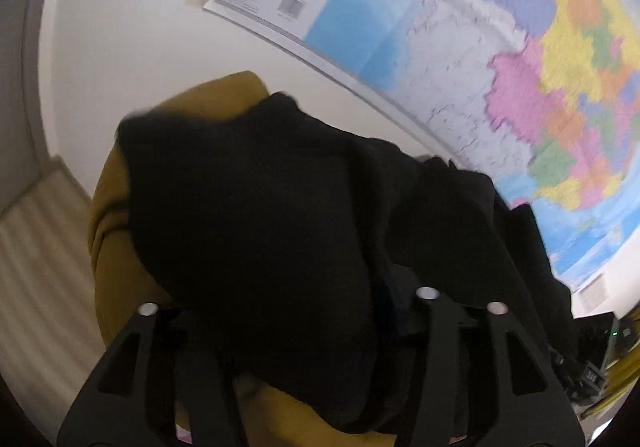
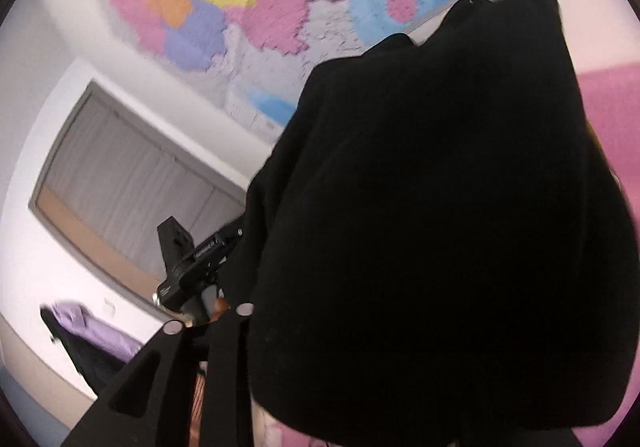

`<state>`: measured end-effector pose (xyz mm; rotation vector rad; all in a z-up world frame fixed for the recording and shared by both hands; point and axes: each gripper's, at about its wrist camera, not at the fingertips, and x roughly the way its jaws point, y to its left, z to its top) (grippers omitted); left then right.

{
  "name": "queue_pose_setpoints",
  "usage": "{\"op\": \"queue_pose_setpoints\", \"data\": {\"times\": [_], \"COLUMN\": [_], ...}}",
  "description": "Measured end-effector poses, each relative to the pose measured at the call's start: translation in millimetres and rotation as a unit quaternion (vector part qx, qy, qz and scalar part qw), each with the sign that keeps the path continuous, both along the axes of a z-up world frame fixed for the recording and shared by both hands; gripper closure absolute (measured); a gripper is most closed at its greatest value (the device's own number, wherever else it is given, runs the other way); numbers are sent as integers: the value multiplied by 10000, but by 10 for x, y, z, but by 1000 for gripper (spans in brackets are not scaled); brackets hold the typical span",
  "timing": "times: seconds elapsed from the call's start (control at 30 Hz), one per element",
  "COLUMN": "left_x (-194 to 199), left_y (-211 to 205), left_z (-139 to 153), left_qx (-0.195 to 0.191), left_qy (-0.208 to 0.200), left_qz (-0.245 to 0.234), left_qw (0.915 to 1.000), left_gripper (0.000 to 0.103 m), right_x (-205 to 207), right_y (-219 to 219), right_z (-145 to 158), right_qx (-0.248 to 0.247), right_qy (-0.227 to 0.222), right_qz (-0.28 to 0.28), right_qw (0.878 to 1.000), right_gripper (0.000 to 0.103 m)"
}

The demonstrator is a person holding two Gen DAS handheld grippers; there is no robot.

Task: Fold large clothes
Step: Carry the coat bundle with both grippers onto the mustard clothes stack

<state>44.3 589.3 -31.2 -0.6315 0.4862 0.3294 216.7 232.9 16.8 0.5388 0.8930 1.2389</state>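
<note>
a pink surface (image 2: 612, 119) shows at the right edge and bottom of the right wrist view, mostly hidden behind the black garment (image 2: 440, 207). whether the garment touches it cannot be told. in the left wrist view only a pink sliver (image 1: 182, 435) shows at the bottom, under a mustard-yellow cloth (image 1: 120, 247).

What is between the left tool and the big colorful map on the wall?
In the left wrist view, black clothing bunches over the left tool, with a mustard cloth behind it, before the map.
</note>
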Motion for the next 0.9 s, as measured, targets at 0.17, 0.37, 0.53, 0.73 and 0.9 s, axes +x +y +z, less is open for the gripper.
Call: {"op": "queue_pose_setpoints", "data": {"times": [0.17, 0.37, 0.53, 0.73, 0.9], "left_x": [51, -307, -684, -200, 401], "left_y": [-49, -234, -547, -1148, -1131], "left_z": [104, 332, 693, 831, 618], "left_qx": [445, 986, 1633, 2298, 2193], "left_qy": [327, 427, 40, 244, 899], "left_qz": [21, 486, 649, -211, -267], "left_qw": [9985, 9930, 9844, 9727, 9711], "left_gripper": [38, 23, 16, 12, 19], "right_x": [-121, -233, -78, 324, 6], "right_y": [-301, -821, -1039, -524, -841], "right_z": [270, 503, 853, 567, 462], "right_qx": [-557, -939, -829, -1472, -1429], "right_qy": [-493, -1154, -1617, -967, -1341], "right_qz": [27, -235, -923, -390, -530], "right_qw": [9972, 9886, 9790, 9836, 9792], "right_gripper": [49, 48, 32, 99, 101]}}
